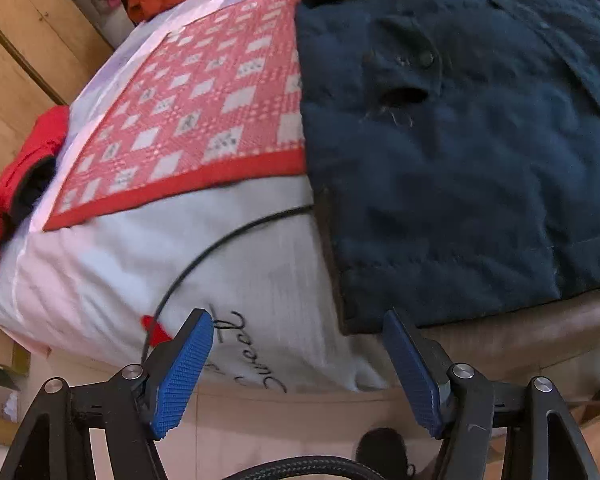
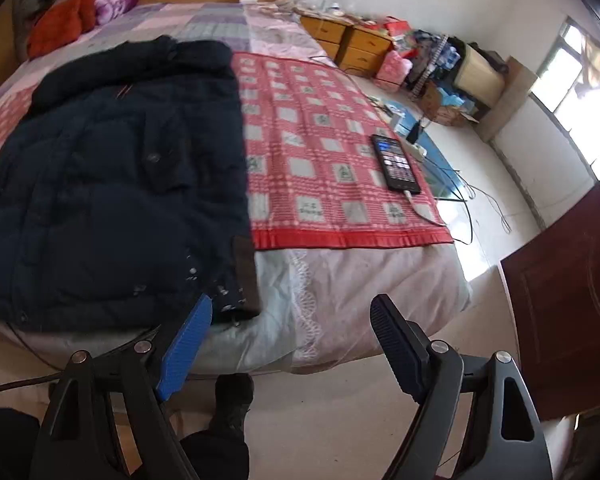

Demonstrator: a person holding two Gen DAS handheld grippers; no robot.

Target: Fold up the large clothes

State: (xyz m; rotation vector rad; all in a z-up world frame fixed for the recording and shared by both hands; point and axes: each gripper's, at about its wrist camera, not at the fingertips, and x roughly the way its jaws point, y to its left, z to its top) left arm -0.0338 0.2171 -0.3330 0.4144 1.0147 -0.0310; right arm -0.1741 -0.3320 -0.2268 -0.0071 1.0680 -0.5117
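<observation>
While the big dark coat (image 2: 112, 184) lies flat on the bed (image 2: 340, 280), I think its sides are tucked in, but folding it in half is left. My left gripper (image 1: 298, 364) and right gripper (image 2: 290, 344) are both spread wide, holding nothing, near its bottom edge. A phone (image 2: 396, 164) lies well apart, so I have room.

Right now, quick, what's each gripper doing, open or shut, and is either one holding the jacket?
Left gripper: open, holding nothing, near the jacket hem.
Right gripper: open, holding nothing.
</observation>
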